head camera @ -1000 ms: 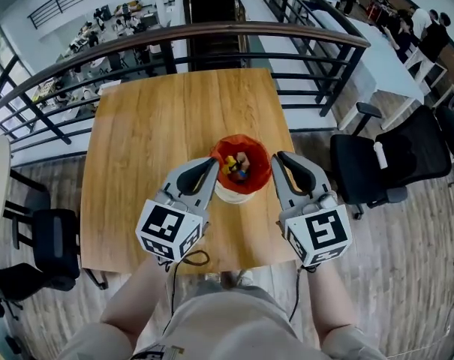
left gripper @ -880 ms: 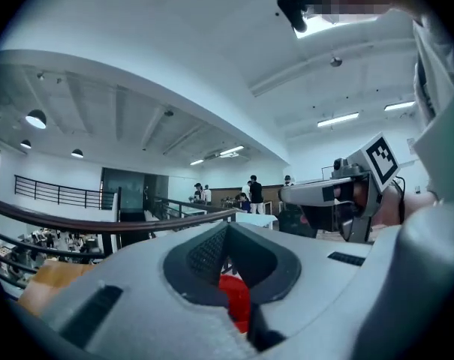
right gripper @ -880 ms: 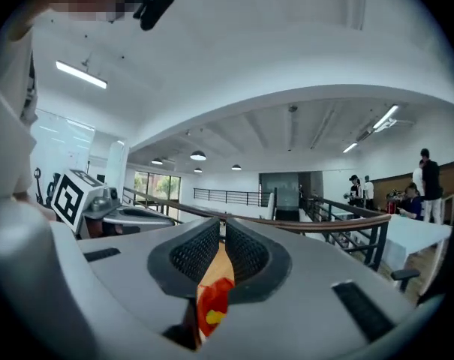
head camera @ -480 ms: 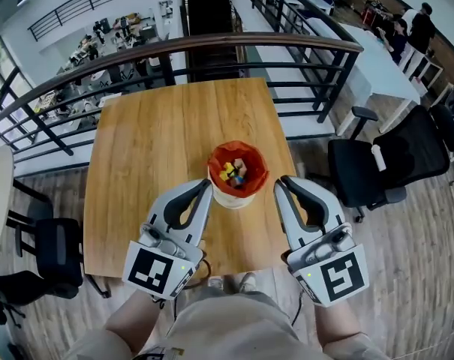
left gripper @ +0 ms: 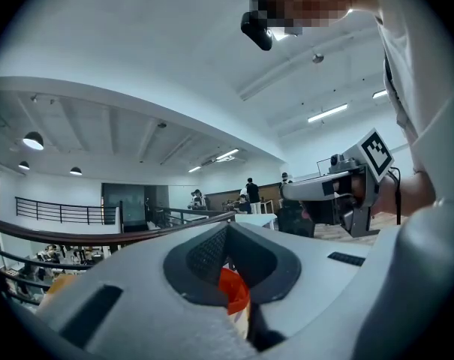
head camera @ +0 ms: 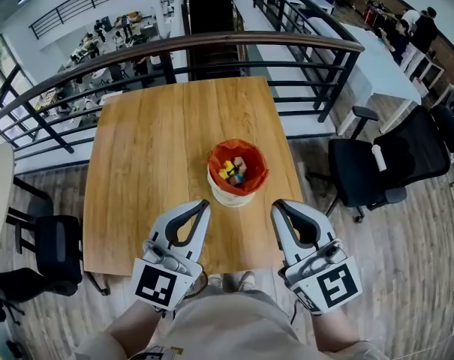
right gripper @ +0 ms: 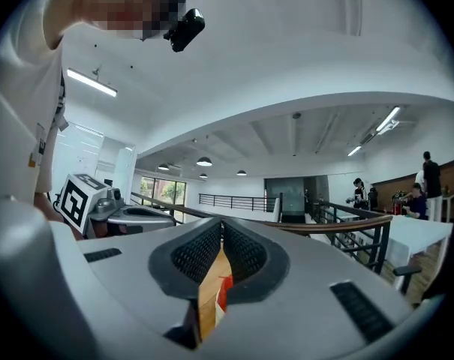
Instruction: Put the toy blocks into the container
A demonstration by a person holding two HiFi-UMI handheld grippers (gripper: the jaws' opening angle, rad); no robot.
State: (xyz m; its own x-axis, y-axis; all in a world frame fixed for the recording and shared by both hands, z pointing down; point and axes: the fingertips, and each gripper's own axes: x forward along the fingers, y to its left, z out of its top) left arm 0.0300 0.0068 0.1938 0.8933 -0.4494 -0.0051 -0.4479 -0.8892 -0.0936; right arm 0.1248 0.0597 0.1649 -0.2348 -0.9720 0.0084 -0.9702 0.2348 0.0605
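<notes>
Head view: the blocks [head camera: 233,170] lie inside the red container [head camera: 251,187], just right of the table's [head camera: 151,148] middle. The left gripper [head camera: 203,203] and right gripper [head camera: 275,205] have drawn back to its near edge. Left gripper view: jaws together, empty, container beyond. Right gripper view: jaws just closed, nothing between. Task apparently complete.

Wooden table [head camera: 136,163], black railing [head camera: 287,37] (curved), office chair [head camera: 392,160], plank floor [head camera: 414,276]

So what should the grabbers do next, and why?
Probably just pull the left gripper and right gripper back and stop. The toy blocks seem to sit inside the container, the table shows no loose ones, and both grippers have their fingers shut on nothing.
</notes>
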